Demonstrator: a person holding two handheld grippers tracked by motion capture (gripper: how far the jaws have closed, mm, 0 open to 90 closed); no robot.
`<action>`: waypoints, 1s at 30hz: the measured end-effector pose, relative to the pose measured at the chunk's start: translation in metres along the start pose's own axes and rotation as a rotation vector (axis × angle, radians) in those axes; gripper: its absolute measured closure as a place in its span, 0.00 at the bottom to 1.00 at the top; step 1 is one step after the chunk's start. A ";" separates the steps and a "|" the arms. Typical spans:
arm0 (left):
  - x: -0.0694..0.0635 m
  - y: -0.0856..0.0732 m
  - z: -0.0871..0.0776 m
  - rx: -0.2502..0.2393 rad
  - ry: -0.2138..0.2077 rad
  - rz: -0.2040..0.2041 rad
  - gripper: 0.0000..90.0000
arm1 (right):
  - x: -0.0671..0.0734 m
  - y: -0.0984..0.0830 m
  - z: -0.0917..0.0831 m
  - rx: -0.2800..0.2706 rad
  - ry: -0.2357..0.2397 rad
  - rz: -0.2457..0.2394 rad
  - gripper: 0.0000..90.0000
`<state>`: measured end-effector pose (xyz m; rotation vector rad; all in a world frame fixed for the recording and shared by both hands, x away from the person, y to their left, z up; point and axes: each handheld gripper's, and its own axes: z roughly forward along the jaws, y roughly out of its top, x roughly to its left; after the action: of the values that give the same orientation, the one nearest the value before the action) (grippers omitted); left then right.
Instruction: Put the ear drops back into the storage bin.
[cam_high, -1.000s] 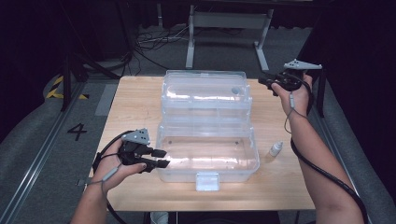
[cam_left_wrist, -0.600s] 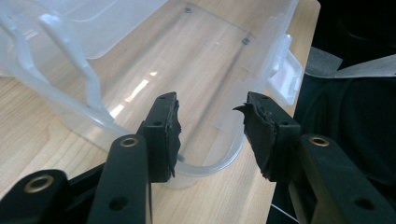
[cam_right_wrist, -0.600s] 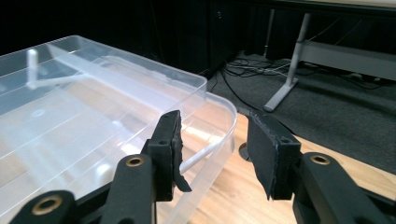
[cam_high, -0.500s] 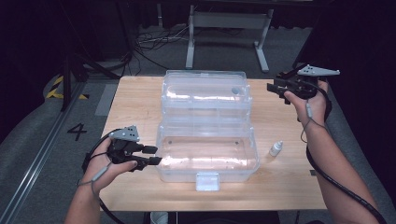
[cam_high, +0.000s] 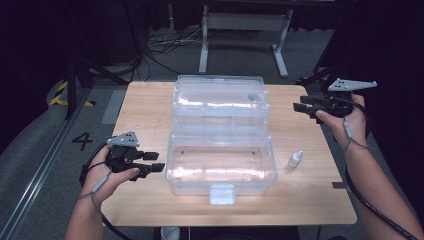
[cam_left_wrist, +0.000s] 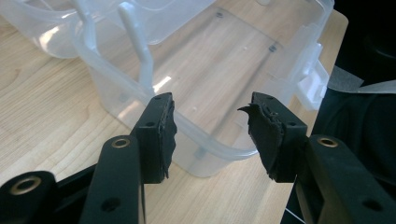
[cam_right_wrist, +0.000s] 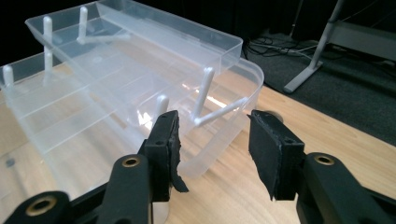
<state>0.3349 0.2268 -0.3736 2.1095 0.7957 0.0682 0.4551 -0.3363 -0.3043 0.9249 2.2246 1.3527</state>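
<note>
The clear box (cam_high: 220, 135) sits open at frame center on the table (cam_high: 150, 100). The left gripper (cam_high: 156, 162), lower left, has just been opening; jaws spread, empty. The right gripper (cam_high: 299, 106), upper right, is spread, empty. A small bottle (cam_high: 295, 159) stands right of the box.

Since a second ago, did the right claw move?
Yes. The right claw drew back from the clear box toward the table's right edge.

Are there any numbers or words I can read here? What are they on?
"4": a dark number on the grey floor left of the table.
Small bottle beside the clear box: if it has a label, it is too small to read.
Nothing else readable.
</note>
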 end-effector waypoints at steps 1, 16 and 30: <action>0.000 -0.001 -0.001 -0.004 0.003 -0.010 0.56 | 0.001 -0.001 -0.002 0.007 0.002 -0.002 0.60; 0.006 -0.003 -0.004 -0.010 0.018 -0.024 0.56 | 0.006 -0.014 -0.019 0.090 0.039 -0.033 0.60; 0.009 -0.006 -0.003 0.004 0.076 -0.056 0.53 | 0.005 -0.030 -0.020 0.206 0.049 -0.041 0.59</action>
<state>0.3380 0.2363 -0.3785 2.0971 0.8998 0.1173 0.4287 -0.3551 -0.3211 0.9181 2.4417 1.1556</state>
